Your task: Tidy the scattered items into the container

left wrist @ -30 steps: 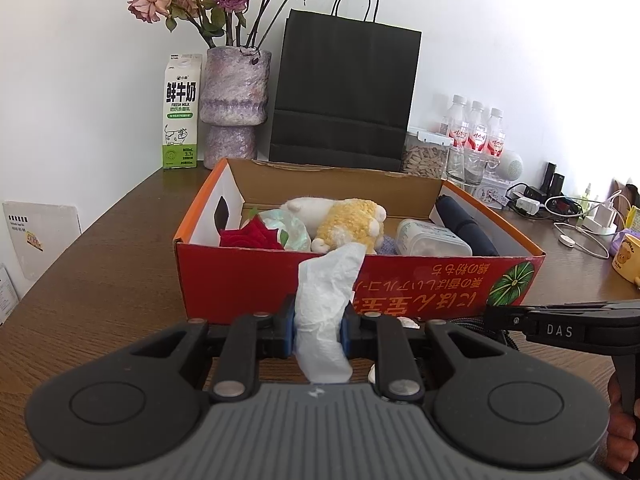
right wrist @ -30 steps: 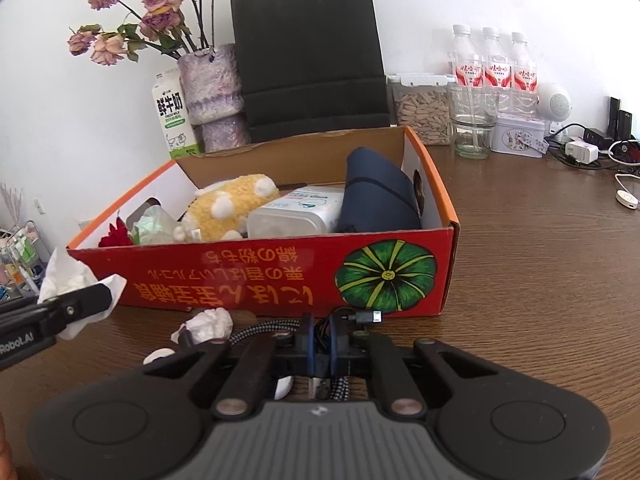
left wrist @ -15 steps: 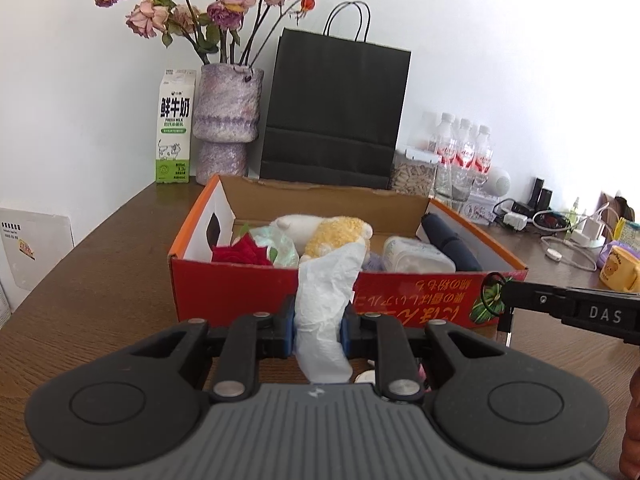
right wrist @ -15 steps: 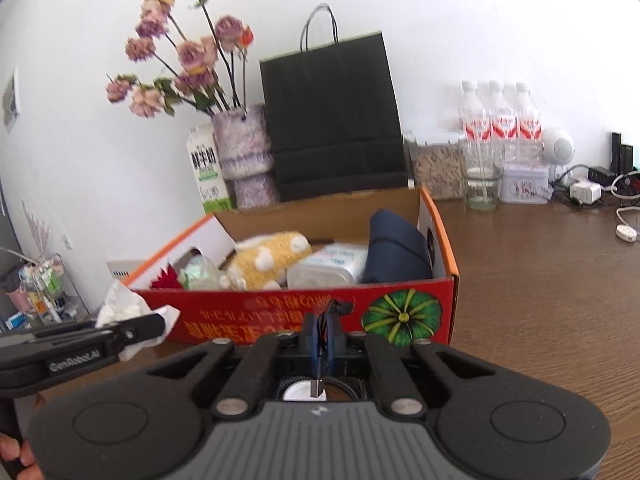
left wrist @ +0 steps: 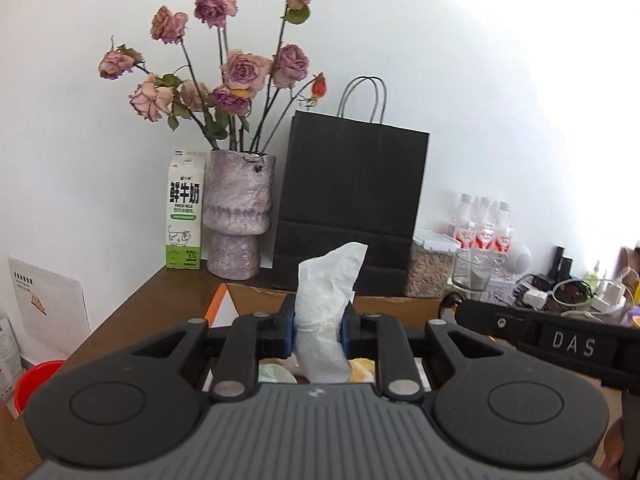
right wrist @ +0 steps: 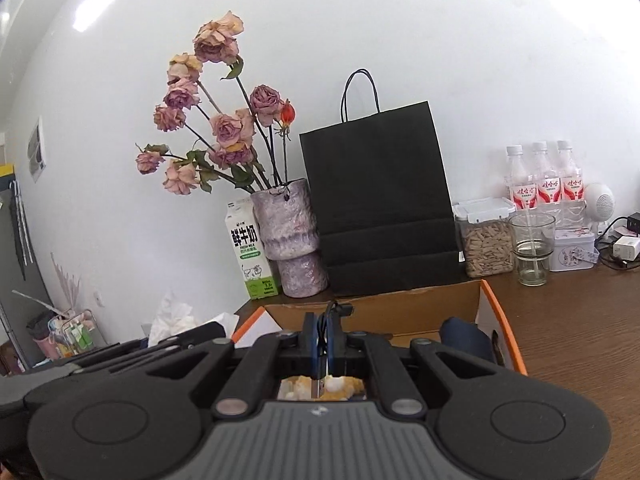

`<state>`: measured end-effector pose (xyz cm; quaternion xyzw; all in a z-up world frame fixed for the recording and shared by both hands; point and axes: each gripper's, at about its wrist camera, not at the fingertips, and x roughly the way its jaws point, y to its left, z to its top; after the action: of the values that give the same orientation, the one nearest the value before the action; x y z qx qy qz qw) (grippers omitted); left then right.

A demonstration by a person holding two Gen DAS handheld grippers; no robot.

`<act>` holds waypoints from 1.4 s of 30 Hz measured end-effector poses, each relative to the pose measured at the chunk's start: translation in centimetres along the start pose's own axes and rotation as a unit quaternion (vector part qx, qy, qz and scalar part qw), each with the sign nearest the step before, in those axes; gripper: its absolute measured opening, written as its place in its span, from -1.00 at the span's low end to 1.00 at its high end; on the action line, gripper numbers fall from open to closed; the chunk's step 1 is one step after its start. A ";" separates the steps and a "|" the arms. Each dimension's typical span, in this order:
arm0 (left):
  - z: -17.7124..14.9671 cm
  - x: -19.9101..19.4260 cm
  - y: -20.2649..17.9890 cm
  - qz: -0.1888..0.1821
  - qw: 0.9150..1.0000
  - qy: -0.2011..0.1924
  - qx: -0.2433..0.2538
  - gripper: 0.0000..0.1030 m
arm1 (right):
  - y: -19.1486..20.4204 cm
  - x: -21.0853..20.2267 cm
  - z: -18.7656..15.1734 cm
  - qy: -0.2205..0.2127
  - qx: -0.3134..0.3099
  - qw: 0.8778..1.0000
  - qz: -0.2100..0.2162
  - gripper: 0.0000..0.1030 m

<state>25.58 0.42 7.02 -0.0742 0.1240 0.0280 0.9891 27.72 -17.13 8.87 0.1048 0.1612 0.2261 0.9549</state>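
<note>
My left gripper (left wrist: 318, 322) is shut on a crumpled white tissue (left wrist: 326, 300) and holds it above the orange cardboard box (left wrist: 240, 300), whose back wall shows behind the fingers. My right gripper (right wrist: 325, 330) is shut on a black charging cable (right wrist: 334, 312) and holds it over the same box (right wrist: 494, 320). A yellow plush toy (right wrist: 320, 386) and a dark blue item (right wrist: 460, 334) lie inside the box. The tissue also shows at the left of the right wrist view (right wrist: 172, 320).
Behind the box stand a milk carton (left wrist: 184, 214), a purple vase of dried roses (left wrist: 238, 216), a black paper bag (left wrist: 348, 204), a jar of seeds (right wrist: 486, 236), a glass (right wrist: 532, 248) and water bottles (right wrist: 542, 184). Chargers and cables (left wrist: 568, 292) lie at the right.
Both grippers have risen and moved forward from in front of the box to above it, carrying the tissue and the cable. The box front has dropped out of view.
</note>
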 end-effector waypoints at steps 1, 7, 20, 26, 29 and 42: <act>-0.2 0.8 0.4 0.009 1.000 0.000 -0.007 -0.60 | 0.0 0.8 -0.4 -0.001 0.004 1.000 -0.001 -0.93; -2.3 3.7 1.9 0.036 0.999 0.029 0.010 -0.60 | -0.5 3.9 -3.1 0.012 -0.014 1.000 -0.008 -0.93; -3.2 3.4 1.3 0.043 0.998 0.024 0.031 -0.60 | -0.3 3.5 -4.0 0.013 -0.030 0.999 -0.014 -0.93; -3.2 2.9 1.2 0.052 0.998 0.013 0.033 -0.28 | -0.3 3.4 -4.1 0.014 -0.034 0.999 -0.027 -0.84; -3.2 2.5 1.1 0.077 0.996 0.000 0.037 0.86 | -0.5 2.9 -4.1 0.009 -0.033 0.999 -0.040 -0.59; -3.0 1.0 1.0 0.090 0.995 -0.036 0.033 1.00 | -0.5 1.1 -3.7 -0.025 -0.028 0.996 -0.087 1.00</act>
<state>25.75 0.99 3.77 -0.0293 0.0957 0.1159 0.9882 27.52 -16.58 5.03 0.0692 0.1397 0.1442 0.9772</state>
